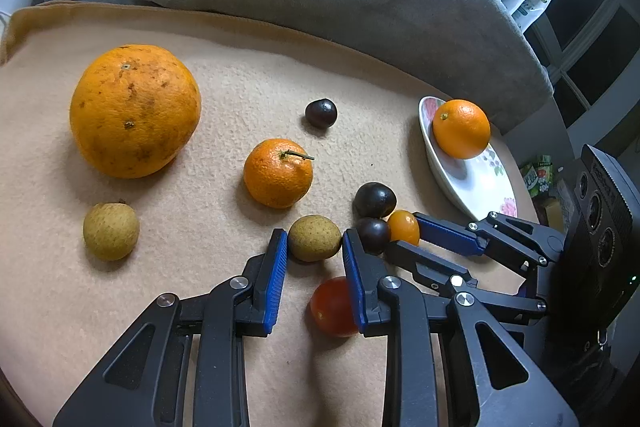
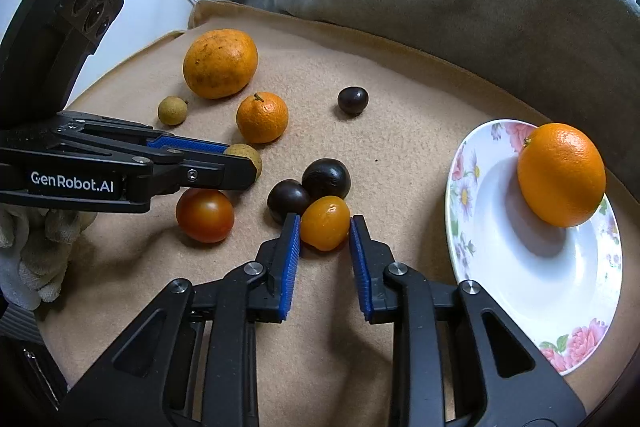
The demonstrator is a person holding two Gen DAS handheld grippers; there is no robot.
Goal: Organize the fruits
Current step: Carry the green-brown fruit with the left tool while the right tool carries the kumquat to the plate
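Three oranges; three dark plums; two longans; one red tomato; one yellow tomato; one plate; two grippers.

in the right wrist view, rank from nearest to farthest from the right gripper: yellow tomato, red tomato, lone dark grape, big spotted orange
1. yellow tomato, between the right gripper fingers
2. red tomato, left, under the left gripper
3. lone dark grape, ahead, mid-cloth
4. big spotted orange, far back left
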